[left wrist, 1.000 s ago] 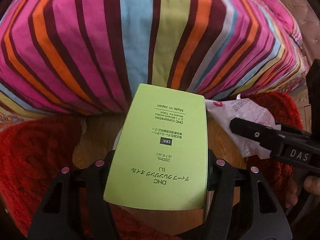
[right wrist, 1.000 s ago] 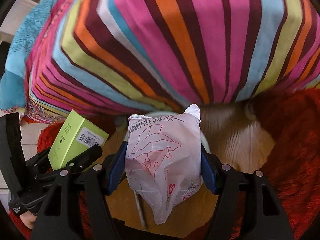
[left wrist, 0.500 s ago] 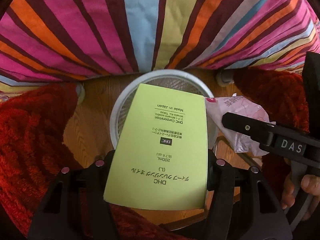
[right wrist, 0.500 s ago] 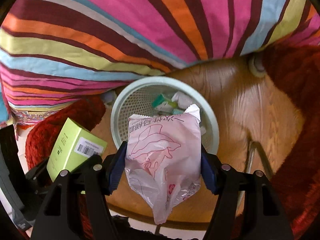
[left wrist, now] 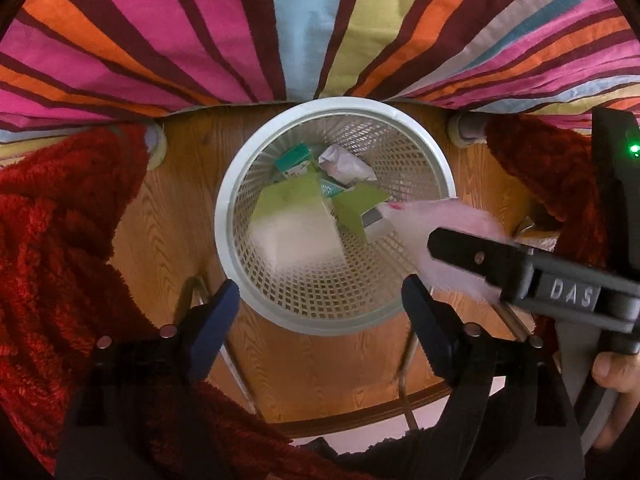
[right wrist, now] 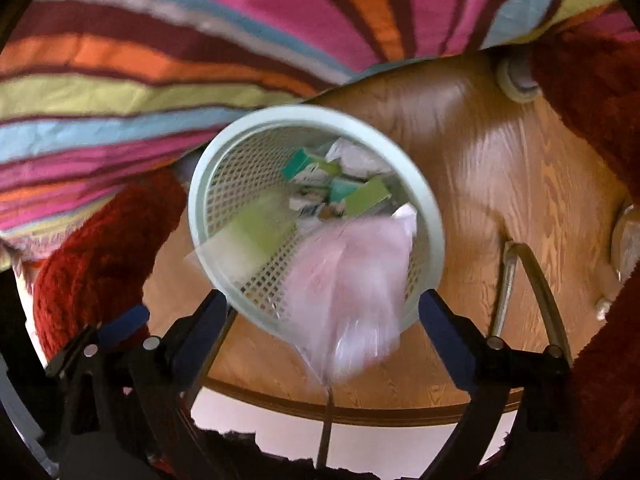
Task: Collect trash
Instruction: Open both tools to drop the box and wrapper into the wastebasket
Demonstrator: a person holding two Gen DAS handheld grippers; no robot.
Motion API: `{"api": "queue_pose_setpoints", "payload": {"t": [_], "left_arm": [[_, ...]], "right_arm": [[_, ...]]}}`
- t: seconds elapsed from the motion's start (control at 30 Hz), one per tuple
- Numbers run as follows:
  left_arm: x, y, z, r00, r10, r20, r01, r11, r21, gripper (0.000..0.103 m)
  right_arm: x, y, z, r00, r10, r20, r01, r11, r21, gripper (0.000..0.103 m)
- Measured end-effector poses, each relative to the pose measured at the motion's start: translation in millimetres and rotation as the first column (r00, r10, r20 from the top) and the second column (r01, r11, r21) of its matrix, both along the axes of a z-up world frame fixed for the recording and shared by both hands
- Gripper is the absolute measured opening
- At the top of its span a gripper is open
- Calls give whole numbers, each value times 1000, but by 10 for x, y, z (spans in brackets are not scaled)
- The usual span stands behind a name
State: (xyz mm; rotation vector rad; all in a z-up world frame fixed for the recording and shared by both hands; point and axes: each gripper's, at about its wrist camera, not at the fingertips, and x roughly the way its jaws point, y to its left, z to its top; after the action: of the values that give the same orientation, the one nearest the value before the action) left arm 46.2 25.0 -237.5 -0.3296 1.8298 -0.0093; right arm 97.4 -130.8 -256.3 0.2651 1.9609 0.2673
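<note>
A pale mesh waste basket [left wrist: 232, 208] [right wrist: 432, 216] stands on the wooden floor with several bits of trash inside. My left gripper [left wrist: 320, 300] is open above it; the green box [left wrist: 292, 220] is blurred, falling inside the basket. My right gripper [right wrist: 320, 312] is open; the pink plastic wrapper [right wrist: 348, 280] is blurred between its jaws, dropping over the basket's near rim. The wrapper [left wrist: 436, 220] and the right gripper also show at the right of the left wrist view.
A striped bedcover [left wrist: 320, 20] hangs just behind the basket. Red fuzzy fabric [left wrist: 52, 240] lies on both sides. A metal frame bar [right wrist: 516, 280] and a round bed foot [right wrist: 516, 80] stand on the floor to the right.
Both grippers have opened over the basket. The green box left the left gripper and is falling in; the pink wrapper left the right gripper and is dropping. The views tilted further down.
</note>
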Motion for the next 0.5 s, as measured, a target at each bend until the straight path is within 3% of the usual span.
{"api": "queue_pose_setpoints", "payload": {"t": [0.2, 0.5], "left_arm": [[7, 3, -17, 1000, 17, -7, -17, 1000, -7, 81], [10, -20, 3, 1000, 7, 2, -7, 1000, -3, 81]], "right_arm": [[46, -142, 18, 996, -84, 3, 84, 996, 5, 92], [59, -84, 42, 998, -45, 38, 46, 999, -9, 92]]}}
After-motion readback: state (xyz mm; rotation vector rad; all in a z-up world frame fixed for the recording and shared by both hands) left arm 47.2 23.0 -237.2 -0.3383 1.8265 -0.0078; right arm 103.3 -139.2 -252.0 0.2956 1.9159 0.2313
